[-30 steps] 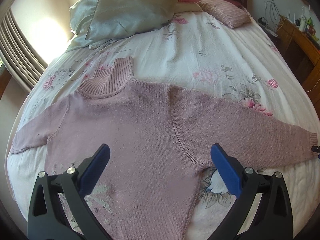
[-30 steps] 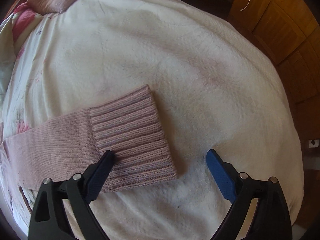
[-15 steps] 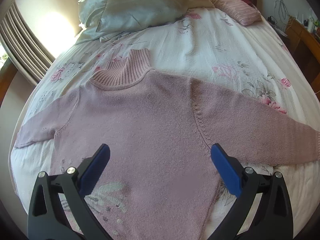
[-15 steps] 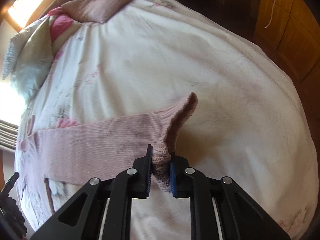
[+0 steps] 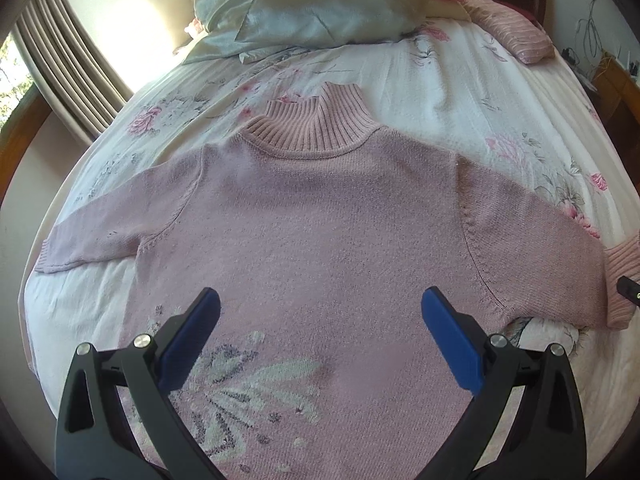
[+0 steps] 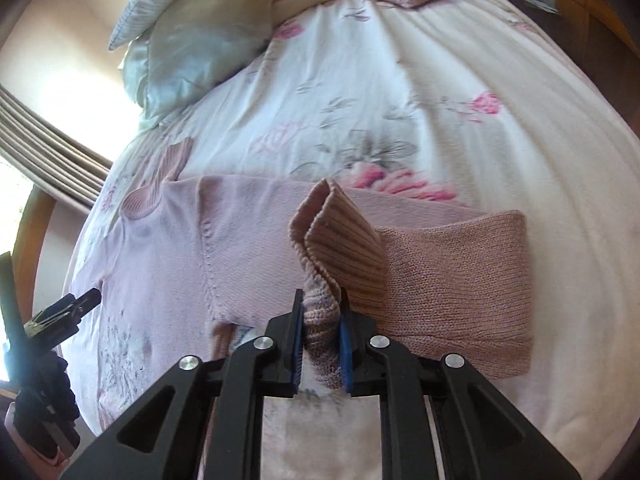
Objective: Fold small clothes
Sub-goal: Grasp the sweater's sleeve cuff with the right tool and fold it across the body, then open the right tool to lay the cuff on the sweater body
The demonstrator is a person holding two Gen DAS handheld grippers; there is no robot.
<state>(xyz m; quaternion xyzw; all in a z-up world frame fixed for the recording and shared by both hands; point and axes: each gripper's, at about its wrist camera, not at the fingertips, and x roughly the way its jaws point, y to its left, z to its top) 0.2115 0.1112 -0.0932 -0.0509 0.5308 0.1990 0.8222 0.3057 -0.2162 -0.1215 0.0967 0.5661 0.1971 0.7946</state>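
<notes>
A pink knitted sweater lies flat on the bed, ribbed collar toward the pillows and a pale flower pattern near its hem. My left gripper hovers open above the sweater's lower body, holding nothing. In the right wrist view my right gripper is shut on the ribbed cuff of the sweater's right sleeve. The cuff is lifted and the sleeve is doubled back toward the sweater's body. The left sleeve lies stretched out flat.
A floral bedspread covers the bed. Pale satin pillows and a pink striped pillow lie at the head. Curtains hang at the left. Wooden furniture stands at the right, beyond the bed's edge.
My right gripper closed on the sleeve cuff, lifted it and carried it inward over the sleeve. My left gripper stayed open and drifted over the sweater's body.
</notes>
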